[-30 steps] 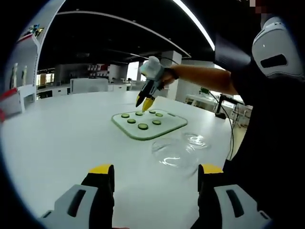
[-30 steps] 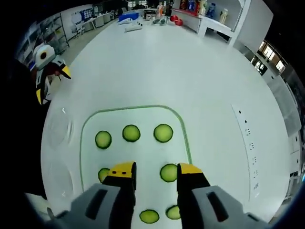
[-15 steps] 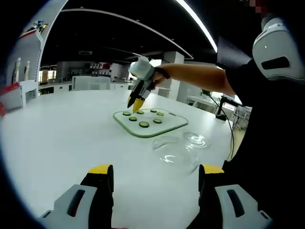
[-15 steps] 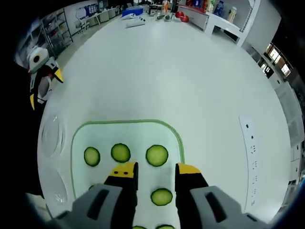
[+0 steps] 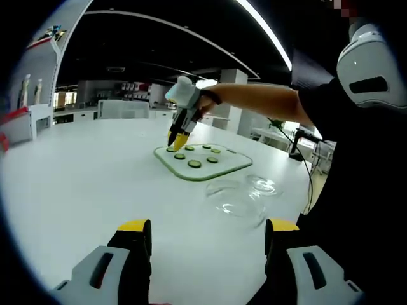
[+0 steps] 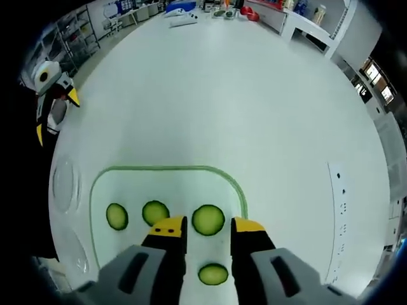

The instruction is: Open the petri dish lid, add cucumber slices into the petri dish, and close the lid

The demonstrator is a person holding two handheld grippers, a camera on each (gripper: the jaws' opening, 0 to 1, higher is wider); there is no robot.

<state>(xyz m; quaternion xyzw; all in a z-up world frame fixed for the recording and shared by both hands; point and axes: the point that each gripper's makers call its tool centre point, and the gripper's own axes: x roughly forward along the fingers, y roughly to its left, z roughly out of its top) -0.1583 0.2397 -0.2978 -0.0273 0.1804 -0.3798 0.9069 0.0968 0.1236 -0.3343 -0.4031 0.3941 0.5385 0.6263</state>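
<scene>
Right gripper view, gripper (image 6: 208, 225) astride cucumber slice (image 6: 208, 219)

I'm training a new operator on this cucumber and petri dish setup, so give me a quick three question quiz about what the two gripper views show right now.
1. True or false: the right gripper is poised over the cutting board with its jaws open.
2. Multiple choice: where do the clear petri dish pieces lie in the left gripper view? A) on the cutting board B) on the white table beside the board C) in the left gripper
3. Fill in: the cucumber slice nearest the right gripper's tips sits ____ the two tips.

Key: 1 true; 2 B; 3 between.
</scene>
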